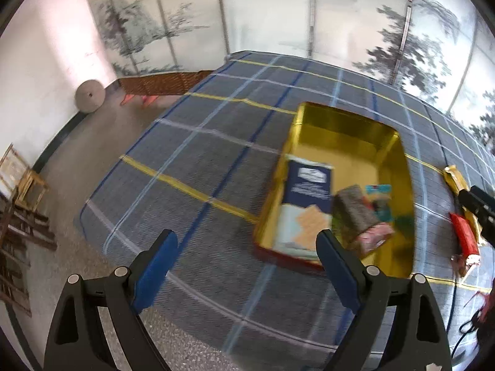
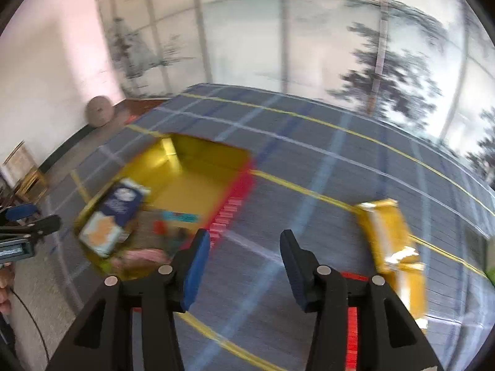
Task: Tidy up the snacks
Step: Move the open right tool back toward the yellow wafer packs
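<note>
A gold tin tray with a red outer wall (image 1: 346,123) (image 2: 198,154) sits on a plaid blue-grey tablecloth. It holds a dark blue cracker pack (image 1: 306,198) (image 2: 114,216), a grey-brown and pink snack pack (image 1: 362,219) and a teal pack (image 1: 382,201). My left gripper (image 1: 247,247) is open and empty, above the cloth just left of the tray. My right gripper (image 2: 244,244) is open and empty, between the tray and a yellow snack packet (image 2: 393,247) lying to the right. A red packet (image 1: 464,235) (image 2: 352,334) lies under the right gripper.
The yellow packet (image 1: 454,179) also shows at the right edge of the left wrist view, beside the right gripper's black body (image 1: 479,210). A floor with a round grey cushion (image 1: 89,95) and wooden frames (image 1: 21,182) lies left of the table. Painted screen panels stand behind.
</note>
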A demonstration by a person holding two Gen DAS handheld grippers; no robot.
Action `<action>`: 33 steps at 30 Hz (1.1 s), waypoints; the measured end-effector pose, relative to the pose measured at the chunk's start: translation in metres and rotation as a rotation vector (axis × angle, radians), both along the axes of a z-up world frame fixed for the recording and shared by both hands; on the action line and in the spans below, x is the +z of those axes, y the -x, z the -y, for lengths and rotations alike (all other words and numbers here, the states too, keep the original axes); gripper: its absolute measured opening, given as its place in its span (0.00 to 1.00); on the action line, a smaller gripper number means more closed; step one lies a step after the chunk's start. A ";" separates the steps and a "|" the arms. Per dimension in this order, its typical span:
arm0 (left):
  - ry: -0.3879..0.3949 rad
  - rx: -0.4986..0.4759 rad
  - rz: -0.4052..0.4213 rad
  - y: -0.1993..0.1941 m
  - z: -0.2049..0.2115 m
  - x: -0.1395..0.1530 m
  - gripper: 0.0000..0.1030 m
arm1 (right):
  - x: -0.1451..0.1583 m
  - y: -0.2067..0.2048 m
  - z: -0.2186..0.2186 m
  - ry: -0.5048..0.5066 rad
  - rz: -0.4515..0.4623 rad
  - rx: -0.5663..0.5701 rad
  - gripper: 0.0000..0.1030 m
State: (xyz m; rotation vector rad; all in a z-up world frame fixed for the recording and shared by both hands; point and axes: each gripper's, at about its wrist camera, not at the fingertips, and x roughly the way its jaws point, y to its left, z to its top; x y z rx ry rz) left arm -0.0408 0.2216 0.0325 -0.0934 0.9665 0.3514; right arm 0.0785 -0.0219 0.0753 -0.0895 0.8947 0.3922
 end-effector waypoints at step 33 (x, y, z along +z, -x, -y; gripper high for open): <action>-0.023 -0.355 -0.096 -0.058 0.179 -0.022 0.87 | -0.084 -0.042 0.147 0.065 -0.184 -0.241 0.61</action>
